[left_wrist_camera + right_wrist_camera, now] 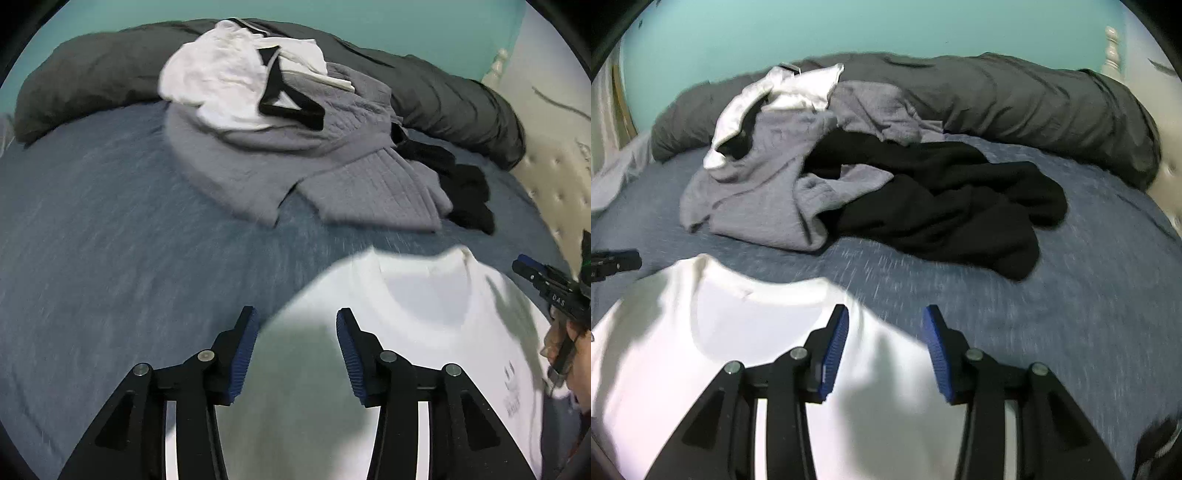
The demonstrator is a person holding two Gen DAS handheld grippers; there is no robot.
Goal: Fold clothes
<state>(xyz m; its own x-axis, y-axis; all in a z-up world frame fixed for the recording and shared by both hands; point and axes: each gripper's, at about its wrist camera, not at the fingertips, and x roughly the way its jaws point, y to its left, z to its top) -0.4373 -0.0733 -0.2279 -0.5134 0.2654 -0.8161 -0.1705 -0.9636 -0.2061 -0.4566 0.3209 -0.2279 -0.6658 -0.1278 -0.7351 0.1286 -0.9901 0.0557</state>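
Both the left gripper and right gripper hover with fingers spread, empty, over the white T-shirt laid flat on the bed for folding.

The right hand-held gripper hovers with its blue-padded jaws apart and nothing between them, over the edge of a white T-shirt spread flat on the bed, collar toward the far side. The shirt covers the near left part of the blue-grey bedcover. Farther in, near the middle of the bed, lies a heap: a grey garment with a white garment on top of it, and a black garment sprawled beside it to the right, touching it. A dark grey duvet is bunched along the bed's far edge, below a teal wall. The tip of the left hand-held gripper shows at the left edge.
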